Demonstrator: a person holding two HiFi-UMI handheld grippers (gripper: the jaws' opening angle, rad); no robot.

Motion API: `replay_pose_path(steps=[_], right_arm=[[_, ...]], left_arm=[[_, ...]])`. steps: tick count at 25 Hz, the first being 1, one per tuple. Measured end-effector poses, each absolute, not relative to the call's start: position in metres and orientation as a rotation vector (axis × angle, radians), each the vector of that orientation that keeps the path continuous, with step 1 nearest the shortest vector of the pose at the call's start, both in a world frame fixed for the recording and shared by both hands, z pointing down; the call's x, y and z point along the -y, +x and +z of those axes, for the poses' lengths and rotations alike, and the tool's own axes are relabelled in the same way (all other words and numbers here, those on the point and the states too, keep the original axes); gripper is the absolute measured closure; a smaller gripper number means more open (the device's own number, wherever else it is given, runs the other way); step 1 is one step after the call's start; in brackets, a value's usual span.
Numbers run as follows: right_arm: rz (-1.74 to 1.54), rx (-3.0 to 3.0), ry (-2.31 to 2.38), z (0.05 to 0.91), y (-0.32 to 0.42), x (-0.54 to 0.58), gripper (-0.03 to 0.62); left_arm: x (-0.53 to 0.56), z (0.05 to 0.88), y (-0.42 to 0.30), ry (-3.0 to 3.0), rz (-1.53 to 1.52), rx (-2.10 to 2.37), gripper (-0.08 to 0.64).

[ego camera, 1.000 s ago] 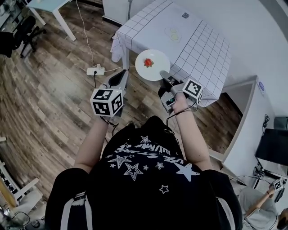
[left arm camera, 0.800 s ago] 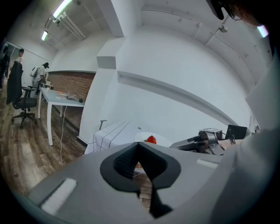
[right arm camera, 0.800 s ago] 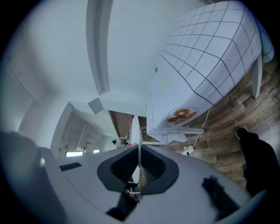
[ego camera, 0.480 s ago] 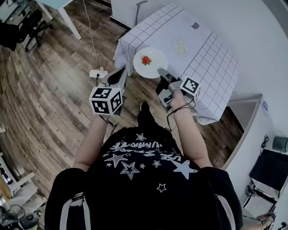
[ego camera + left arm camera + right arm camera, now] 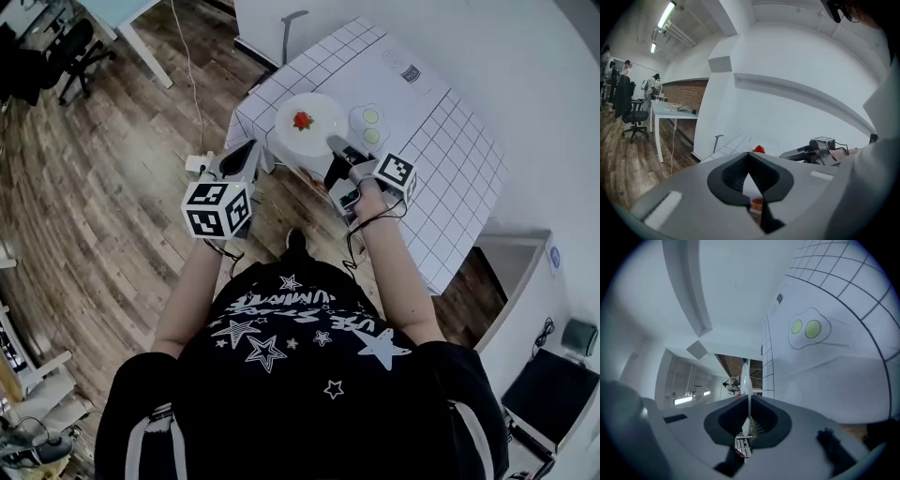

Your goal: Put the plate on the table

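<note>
A white plate with a small red fruit on it hangs over the near corner of the table, which wears a white gridded cloth. My right gripper is shut on the plate's near rim. In the right gripper view the plate shows edge-on, pinched between the jaws of the right gripper. My left gripper hovers left of the plate, level with the table's corner, jaws together and holding nothing. In the left gripper view, past the left gripper, the red fruit peeks over the jaws.
On the cloth just beyond the plate lies a pale mat with two green discs. A power strip with a cable lies on the wooden floor by the table. A desk and an office chair stand far left.
Both grippers and the plate have travelled forward. The plate hung over the floor in front of the table and now hangs over the table's near corner.
</note>
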State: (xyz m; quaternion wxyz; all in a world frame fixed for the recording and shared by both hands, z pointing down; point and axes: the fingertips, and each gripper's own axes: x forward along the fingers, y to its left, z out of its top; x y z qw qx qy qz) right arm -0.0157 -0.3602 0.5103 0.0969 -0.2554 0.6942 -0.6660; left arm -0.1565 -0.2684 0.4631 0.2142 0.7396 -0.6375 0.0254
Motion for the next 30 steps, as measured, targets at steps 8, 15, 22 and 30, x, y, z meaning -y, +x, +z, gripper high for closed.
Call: replay_pose_path(steps=[8,15,22,30], right_arm=[[-1.958,-2.151,-0.673,0.54,-0.045,0.351,0.571],[-2.079,-2.099,-0.65,0.534,-0.044,0.42,0.571],[-2.071,-2.082,-0.721,0.542,-0.053,0.449,0.571],[-2.021,-2.05,-0.817,0.553,-0.076,0.491,0.571]], left_arm=[[0.241,0.49,-0.185,1.989,-0.007,1.864,0.551],[0.305,0.474,-0.177,1.899,0.072,1.879,0.551],[0.351,0.487,-0.199,1.928,0.104,1.807,0.551],[0.42,0.487,-0.228,2.037,0.152,1.712,0.551]])
